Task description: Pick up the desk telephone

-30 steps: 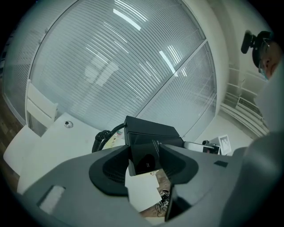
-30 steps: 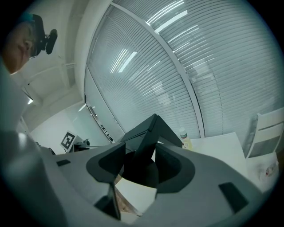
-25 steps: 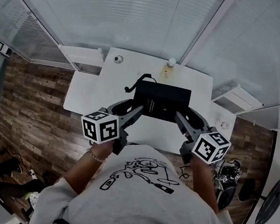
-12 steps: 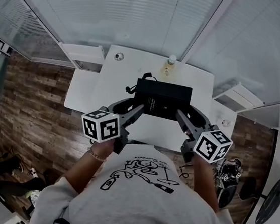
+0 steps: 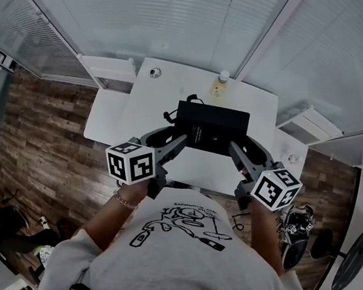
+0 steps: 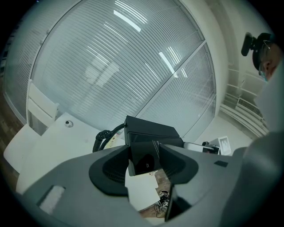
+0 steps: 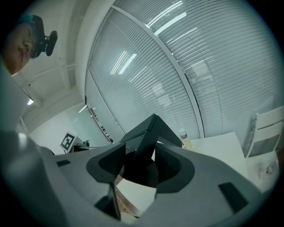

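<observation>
The black desk telephone hangs above the white table, held from both sides. My left gripper is shut on its left edge, and in the left gripper view the telephone sits clamped between the jaws with its coiled cord trailing left. My right gripper is shut on the telephone's near right edge. In the right gripper view the telephone rises tilted between the jaws of that gripper.
A small bottle stands at the table's far edge against the blinds. A small round object lies near the far left corner. White shelf units flank the table on wooden floor. Shoes lie on the floor at right.
The telephone and both grippers have shifted very slightly right and up over the table in the last second. Both grips are unchanged.
</observation>
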### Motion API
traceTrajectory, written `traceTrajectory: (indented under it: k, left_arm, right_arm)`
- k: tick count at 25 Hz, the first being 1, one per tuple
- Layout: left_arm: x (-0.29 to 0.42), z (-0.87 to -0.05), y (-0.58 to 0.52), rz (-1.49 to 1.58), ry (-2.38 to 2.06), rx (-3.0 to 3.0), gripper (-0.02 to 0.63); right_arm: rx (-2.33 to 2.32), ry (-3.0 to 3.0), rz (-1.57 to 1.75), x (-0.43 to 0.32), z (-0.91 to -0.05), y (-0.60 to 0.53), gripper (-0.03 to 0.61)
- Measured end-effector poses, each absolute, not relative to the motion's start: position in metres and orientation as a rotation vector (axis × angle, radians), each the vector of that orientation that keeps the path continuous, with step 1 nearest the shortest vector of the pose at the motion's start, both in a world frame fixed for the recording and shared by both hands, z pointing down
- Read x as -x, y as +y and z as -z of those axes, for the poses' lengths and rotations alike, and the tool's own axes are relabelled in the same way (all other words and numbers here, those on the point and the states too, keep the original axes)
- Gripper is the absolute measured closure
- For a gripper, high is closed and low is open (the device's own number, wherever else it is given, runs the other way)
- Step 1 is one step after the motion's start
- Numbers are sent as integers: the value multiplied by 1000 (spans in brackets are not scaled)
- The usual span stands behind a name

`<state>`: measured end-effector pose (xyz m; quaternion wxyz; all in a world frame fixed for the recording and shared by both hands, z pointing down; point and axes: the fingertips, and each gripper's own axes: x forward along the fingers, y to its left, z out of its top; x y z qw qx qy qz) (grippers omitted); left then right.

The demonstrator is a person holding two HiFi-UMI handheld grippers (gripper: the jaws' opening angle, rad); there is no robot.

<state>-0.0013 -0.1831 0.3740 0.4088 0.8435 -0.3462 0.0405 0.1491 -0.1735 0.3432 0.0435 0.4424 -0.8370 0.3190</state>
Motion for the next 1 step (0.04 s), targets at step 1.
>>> traceTrajectory:
  k: [1]
  left_arm:
    - [1,-375,-184,-102,-872,-2124,403]
  right_arm:
    - [-1353,-2559,-976,-149,-344,-174,380]
